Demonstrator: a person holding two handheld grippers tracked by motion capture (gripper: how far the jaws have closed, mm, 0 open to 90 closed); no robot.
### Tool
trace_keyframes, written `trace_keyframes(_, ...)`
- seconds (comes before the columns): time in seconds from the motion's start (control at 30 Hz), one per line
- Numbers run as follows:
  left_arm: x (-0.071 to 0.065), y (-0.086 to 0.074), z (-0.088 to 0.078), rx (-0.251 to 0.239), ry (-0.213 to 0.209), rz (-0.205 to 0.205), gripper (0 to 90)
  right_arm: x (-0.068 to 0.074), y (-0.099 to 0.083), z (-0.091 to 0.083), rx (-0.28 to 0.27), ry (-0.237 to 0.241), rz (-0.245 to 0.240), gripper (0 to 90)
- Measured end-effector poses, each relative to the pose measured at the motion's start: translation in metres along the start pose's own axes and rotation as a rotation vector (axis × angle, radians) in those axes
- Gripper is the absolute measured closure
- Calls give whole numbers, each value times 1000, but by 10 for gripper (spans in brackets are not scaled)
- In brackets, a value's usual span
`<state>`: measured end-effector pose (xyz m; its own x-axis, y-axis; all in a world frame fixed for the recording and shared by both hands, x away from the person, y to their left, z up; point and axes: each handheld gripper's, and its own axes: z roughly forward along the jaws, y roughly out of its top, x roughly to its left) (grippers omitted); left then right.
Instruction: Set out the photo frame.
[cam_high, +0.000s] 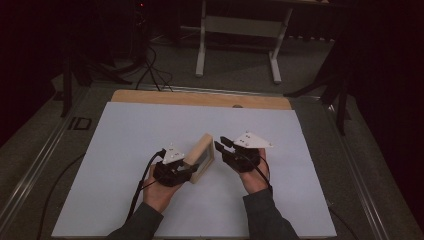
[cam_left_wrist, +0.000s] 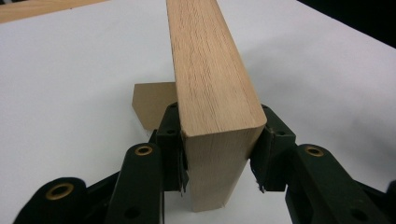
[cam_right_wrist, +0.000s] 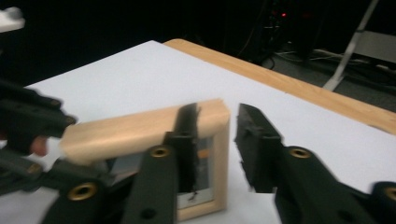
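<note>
White sheeting covers the tabletop (cam_high: 125, 150), beyond which a dark room is seen. A wooden picture frame (cam_high: 202, 157) is held on edge just ahead of the left hand-held gripper (cam_high: 186, 168), whose jaws are pinched onto one frame rail from both sides, presumably so the frame stays upright and steady. The right hand-held gripper (cam_high: 218, 143) is seen just beside the frame's far corner; its jaws are spread, one lying across the frame's face, the other clear of the outer edge, so no grip is judged yet. A brown backing flap (cam_left_wrist: 152, 105) is seen behind the frame, beyond the left jaws.
</note>
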<state>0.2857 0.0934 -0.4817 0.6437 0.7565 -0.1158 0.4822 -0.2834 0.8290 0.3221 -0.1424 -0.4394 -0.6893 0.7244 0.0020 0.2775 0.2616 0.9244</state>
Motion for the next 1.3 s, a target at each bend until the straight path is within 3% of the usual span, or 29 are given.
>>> trace_keyframes(0.17, -4, -1, 0, -1, 12, 28, 608, 0, 7, 9, 5, -23, -26, 839)
trace_keyframes(0.33, -7, -1, 0, -2, 16, 43, 608, 1, 12, 22, 23, -24, -45, 887)
trace_keyframes(0.8, -12, -3, 0, -6, 21, 73, 607, 2, 13, 51, 70, -17, -56, 897)
trace_keyframes(1.3, -14, -4, -1, 2, 15, 99, 601, 1, 10, 57, 113, -36, -94, 897)
